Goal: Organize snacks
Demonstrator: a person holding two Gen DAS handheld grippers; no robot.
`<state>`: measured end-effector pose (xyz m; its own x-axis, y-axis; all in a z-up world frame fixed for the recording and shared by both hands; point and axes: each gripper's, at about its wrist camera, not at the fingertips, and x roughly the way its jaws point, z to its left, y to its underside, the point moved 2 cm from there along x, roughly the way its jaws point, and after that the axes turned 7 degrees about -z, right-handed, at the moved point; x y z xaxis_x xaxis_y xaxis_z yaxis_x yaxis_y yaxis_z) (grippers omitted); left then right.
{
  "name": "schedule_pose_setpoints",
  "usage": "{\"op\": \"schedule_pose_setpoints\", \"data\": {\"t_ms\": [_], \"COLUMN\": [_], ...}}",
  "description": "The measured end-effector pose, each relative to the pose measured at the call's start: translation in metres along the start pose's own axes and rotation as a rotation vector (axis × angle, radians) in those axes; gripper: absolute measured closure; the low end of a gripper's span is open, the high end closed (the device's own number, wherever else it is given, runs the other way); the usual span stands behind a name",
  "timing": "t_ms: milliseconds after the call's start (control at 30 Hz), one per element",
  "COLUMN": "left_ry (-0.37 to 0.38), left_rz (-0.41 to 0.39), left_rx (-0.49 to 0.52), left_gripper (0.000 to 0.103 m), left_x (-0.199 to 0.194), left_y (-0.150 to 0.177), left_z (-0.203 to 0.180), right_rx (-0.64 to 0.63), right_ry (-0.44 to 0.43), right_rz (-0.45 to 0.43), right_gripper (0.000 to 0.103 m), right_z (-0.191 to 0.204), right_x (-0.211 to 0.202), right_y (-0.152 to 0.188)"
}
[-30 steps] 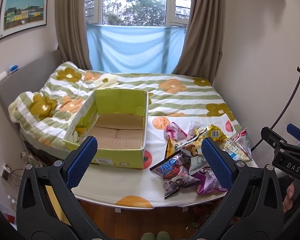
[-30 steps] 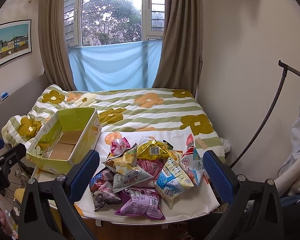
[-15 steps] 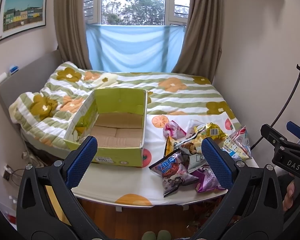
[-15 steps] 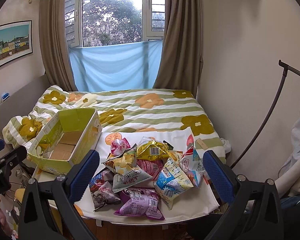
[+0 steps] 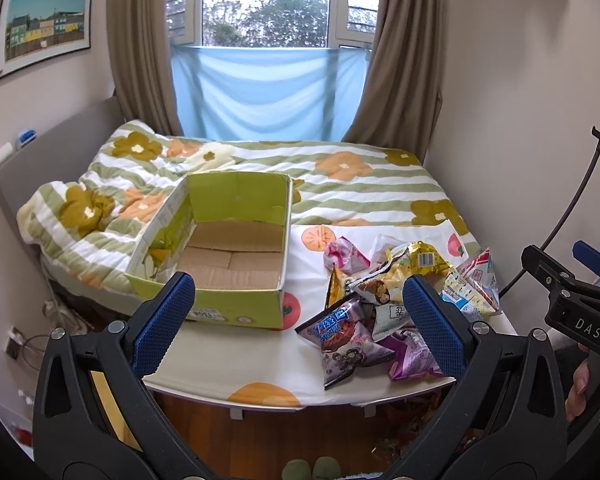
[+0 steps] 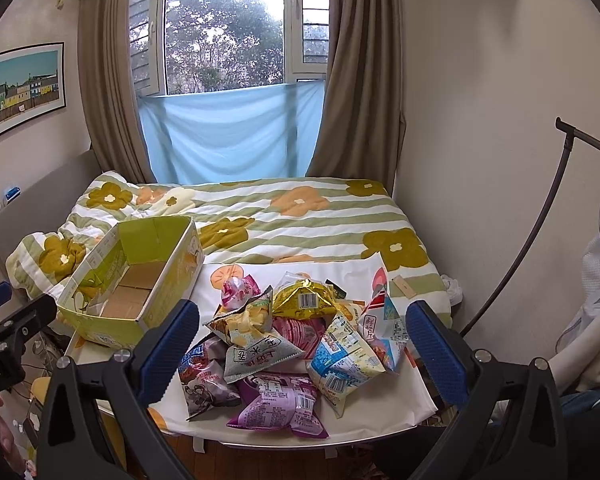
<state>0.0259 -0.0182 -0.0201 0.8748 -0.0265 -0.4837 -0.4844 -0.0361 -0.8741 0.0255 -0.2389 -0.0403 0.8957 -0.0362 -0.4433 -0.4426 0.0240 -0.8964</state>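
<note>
Your left gripper (image 5: 296, 320) and right gripper (image 6: 302, 350) both hang short of the table (image 5: 228, 364) with jaws spread wide and nothing between the pads. No packet has been lifted, so I judge you to be at the opening step: choosing a first snack. From the right wrist view, the heap of snacks (image 6: 296, 340) lies dead ahead at 12 o'clock on the table, with the purple packet (image 6: 282, 404) nearest you and the gold packet (image 6: 306, 300) at the far side. The green box (image 6: 136, 280) sits at 10 o'clock, just beside the heap, open-topped and bare inside. Beyond both lies the bed (image 6: 300, 220). The next move calls for lowering the right gripper over the nearest packet, pinching one loose edge, and carrying it left to the box.
</note>
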Motion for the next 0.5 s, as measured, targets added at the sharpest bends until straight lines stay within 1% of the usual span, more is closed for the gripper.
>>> {"op": "schedule_pose_setpoints", "data": {"t_ms": [500], "left_ry": [-0.002], "left_rz": [0.000], "left_rx": [0.001], "left_gripper": [0.000], "left_x": [-0.0009], "left_y": [0.0000], "left_z": [0.0001], "right_rx": [0.003], "right_ry": [-0.003], "right_rz": [0.001], "right_gripper": [0.000], "right_z": [-0.0003], "right_x": [-0.0006], "right_y": [0.0003]}}
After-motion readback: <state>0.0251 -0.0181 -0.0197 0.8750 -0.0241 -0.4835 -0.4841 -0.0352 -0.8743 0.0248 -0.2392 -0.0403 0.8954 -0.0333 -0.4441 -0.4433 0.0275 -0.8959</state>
